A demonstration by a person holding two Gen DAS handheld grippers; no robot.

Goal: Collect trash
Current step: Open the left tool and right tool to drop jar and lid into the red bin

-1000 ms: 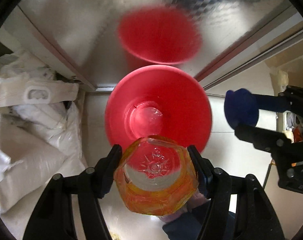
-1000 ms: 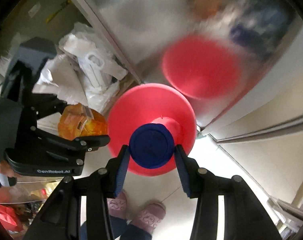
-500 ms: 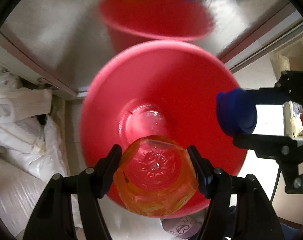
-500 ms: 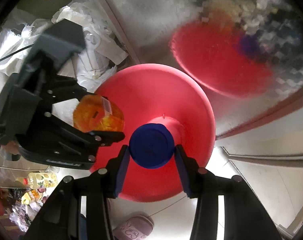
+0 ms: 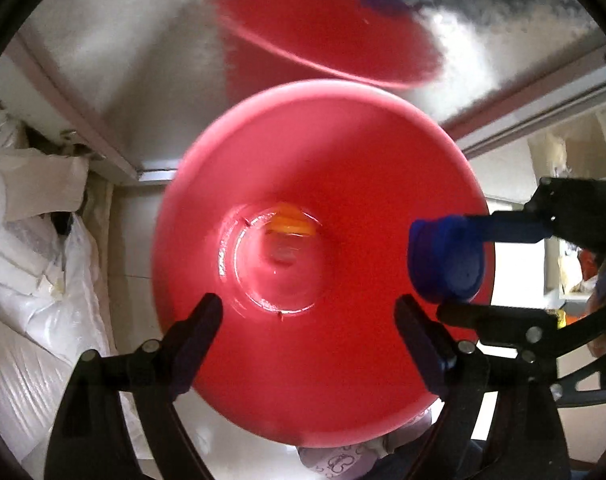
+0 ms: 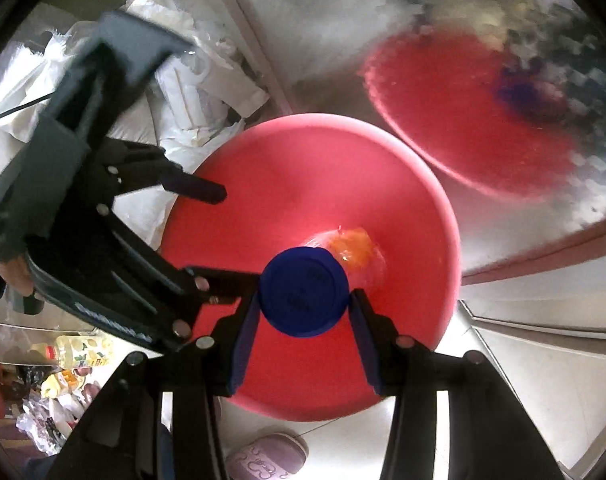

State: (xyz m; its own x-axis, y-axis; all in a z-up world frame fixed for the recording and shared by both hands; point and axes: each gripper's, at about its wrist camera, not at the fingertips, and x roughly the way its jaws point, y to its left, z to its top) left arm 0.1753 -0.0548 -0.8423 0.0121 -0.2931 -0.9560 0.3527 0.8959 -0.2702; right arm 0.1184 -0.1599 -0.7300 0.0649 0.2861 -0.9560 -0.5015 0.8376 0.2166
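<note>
Writing: white letters run along the body of the left gripper in the right wrist view, too blurred to read; no other label is legible.
Bin: a red plastic waste bin [image 5: 323,152] seen from above, round with a wide flared rim, standing on a pale floor against a shiny steel panel [image 5: 115,52] that mirrors it at 12 o'clock.
Orange bottle: a clear bottle with an orange wrapper [image 5: 289,226], blurred, lies at the bottom of the bin, at the centre of the left wrist view [image 6: 353,248].
Left gripper: the left gripper [image 5: 309,312] is over the bin mouth; its jaws are opening, wide apart, with nothing between them.
Blue cap: a round dark-blue lid [image 6: 305,292], flat top towards the camera, above the bin's 6 o'clock side; at 3 o'clock in the left wrist view [image 5: 445,260].
Right gripper: the right gripper [image 6: 305,312] has its blue-padded jaws closed on the cap's sides.
Surroundings: crumpled white plastic bags [image 6: 195,96] at 10 o'clock; a patterned slipper [image 6: 267,456] at 6 o'clock.
</note>
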